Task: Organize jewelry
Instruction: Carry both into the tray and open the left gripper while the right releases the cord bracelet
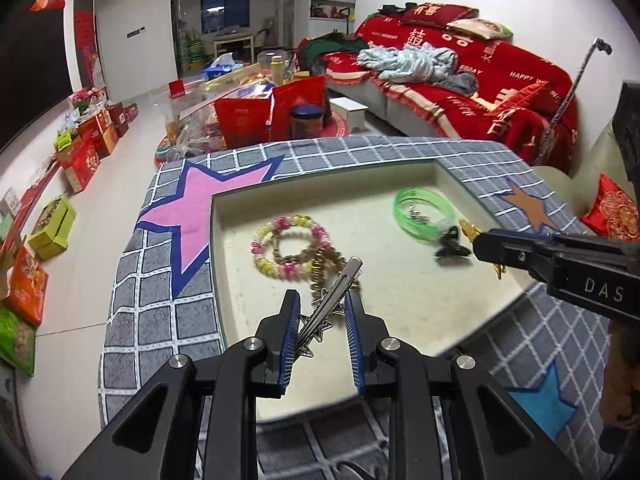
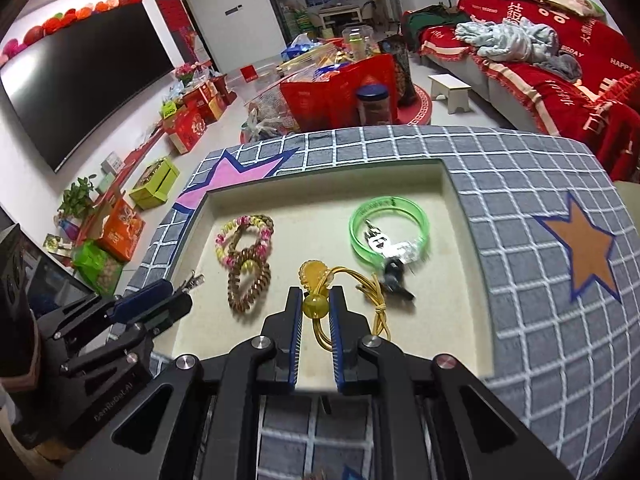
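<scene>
A cream tray point(image 1: 380, 184) point(image 2: 320, 196) is sunk into a grey checked mat. My left gripper point(image 1: 322, 300) is shut on a silver hair clip point(image 1: 332, 296), which crosses diagonally between its fingers; the gripper also shows in the right wrist view point(image 2: 176, 296). My right gripper point(image 2: 315, 300) is shut on a yellow bead of a yellow cord hair tie point(image 2: 314, 305); it enters the left wrist view from the right point(image 1: 480, 246). In the tray lie a pink-yellow bead bracelet point(image 1: 290, 246) point(image 2: 244, 236), a brown bead bracelet point(image 2: 248, 284), a green bangle point(image 1: 424, 216) point(image 2: 390, 226) and a black clip point(image 1: 450, 246) point(image 2: 396, 280).
The checked mat point(image 1: 160, 300) point(image 2: 520, 240) has pink, brown and blue stars. Beyond it are a cluttered low table with red bags point(image 1: 272, 108), a red sofa point(image 1: 460, 80), boxes along the left wall point(image 1: 84, 148) and a large dark screen point(image 2: 80, 80).
</scene>
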{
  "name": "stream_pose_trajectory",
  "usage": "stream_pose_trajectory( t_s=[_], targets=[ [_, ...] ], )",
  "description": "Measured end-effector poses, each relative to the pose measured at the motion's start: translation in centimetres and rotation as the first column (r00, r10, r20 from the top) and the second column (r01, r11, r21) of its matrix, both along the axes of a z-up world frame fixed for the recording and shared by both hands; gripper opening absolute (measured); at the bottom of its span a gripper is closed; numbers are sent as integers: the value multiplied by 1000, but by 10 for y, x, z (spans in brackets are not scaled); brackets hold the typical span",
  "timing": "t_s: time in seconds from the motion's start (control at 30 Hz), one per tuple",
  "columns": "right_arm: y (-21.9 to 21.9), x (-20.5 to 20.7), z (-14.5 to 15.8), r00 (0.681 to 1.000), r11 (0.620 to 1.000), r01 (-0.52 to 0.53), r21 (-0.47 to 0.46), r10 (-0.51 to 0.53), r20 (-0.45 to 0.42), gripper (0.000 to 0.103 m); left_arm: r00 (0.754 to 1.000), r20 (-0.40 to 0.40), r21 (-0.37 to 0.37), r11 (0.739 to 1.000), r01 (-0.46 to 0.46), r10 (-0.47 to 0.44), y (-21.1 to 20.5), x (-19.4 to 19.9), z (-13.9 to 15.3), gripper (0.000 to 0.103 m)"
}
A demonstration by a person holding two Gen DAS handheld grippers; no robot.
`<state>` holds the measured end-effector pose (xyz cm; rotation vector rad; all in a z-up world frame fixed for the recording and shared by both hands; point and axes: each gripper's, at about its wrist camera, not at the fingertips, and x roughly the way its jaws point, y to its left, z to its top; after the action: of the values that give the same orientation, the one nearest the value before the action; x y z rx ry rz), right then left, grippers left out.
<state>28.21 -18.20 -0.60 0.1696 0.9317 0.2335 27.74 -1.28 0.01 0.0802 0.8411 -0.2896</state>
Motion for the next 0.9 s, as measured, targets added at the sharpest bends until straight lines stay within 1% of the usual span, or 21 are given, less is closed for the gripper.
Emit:
stream_pose_trajectory(
  t_s=[0.23, 0.37, 0.6, 0.77, 0.9],
  targets=[
    [12, 28, -16, 1000, 1000, -9, -12, 9, -25, 14, 997, -58, 44, 998, -54, 57, 3, 23, -22, 40],
    [12, 37, -30, 999, 1000, -7, -17, 7, -51, 14, 993, -82, 63, 995, -75, 80, 1, 30, -32, 40],
    [13, 43, -48, 997, 999, -4, -39, 1, -74, 14, 991, -109, 86, 994, -72, 81, -7, 38, -44, 40],
    [15, 45, -53, 996, 999, -9, -36, 6, -89, 14, 989, -122, 89, 994, -70, 81, -8, 38, -48, 40],
    [19, 44, -56, 996, 999, -11, -40, 7, -94, 14, 990, -117, 96, 993, -68, 79, -10, 37, -48, 40]
  ],
)
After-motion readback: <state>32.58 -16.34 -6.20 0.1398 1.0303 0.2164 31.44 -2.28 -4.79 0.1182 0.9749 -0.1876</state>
